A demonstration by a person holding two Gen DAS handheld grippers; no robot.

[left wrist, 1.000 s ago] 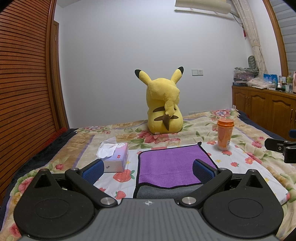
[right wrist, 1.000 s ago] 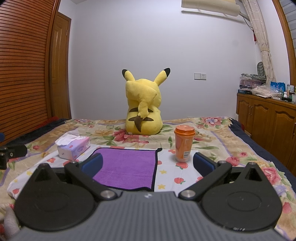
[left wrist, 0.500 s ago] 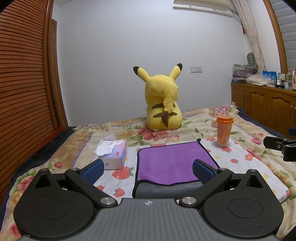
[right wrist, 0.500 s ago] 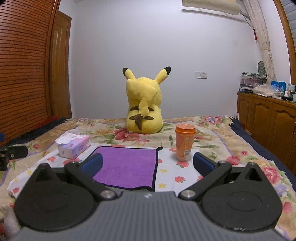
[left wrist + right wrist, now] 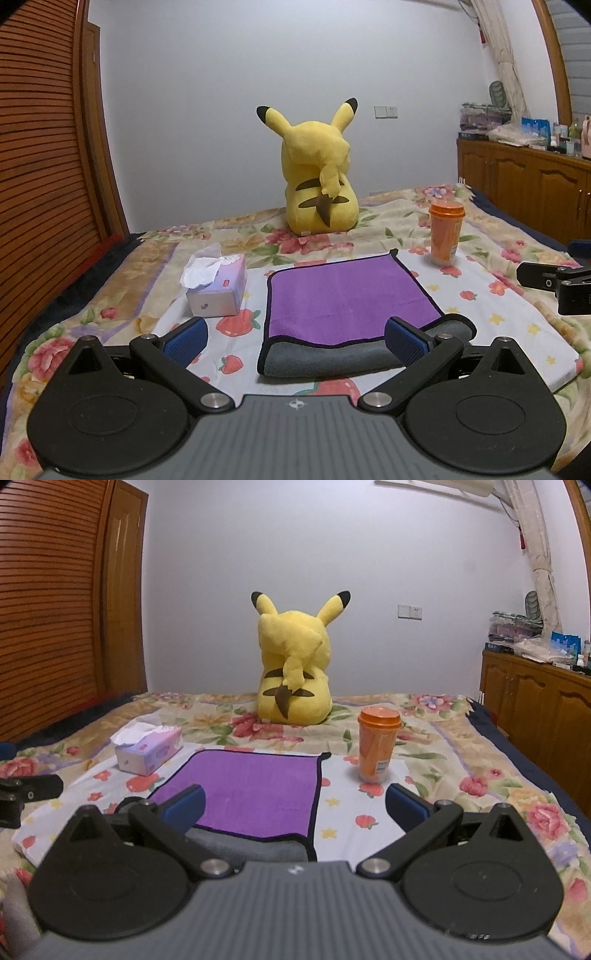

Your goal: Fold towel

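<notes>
A purple towel point(image 5: 343, 299) with black edging lies folded on the floral bedsheet, its grey underside showing as a rolled fold along the near edge point(image 5: 325, 360). It also shows in the right wrist view point(image 5: 255, 794). My left gripper point(image 5: 293, 338) is open and empty, just in front of the towel's near edge. My right gripper point(image 5: 293, 808) is open and empty, above the towel's near right corner. Neither gripper touches the towel.
A tissue box point(image 5: 218, 290) stands left of the towel. An orange lidded cup point(image 5: 445, 232) stands at the far right of it. A yellow plush toy point(image 5: 317, 188) sits behind. Wooden cabinets point(image 5: 539, 701) line the right wall, a slatted wooden door the left.
Both grippers have risen and drawn back a little, so the towel sits lower and farther ahead in view. The towel has not moved.
</notes>
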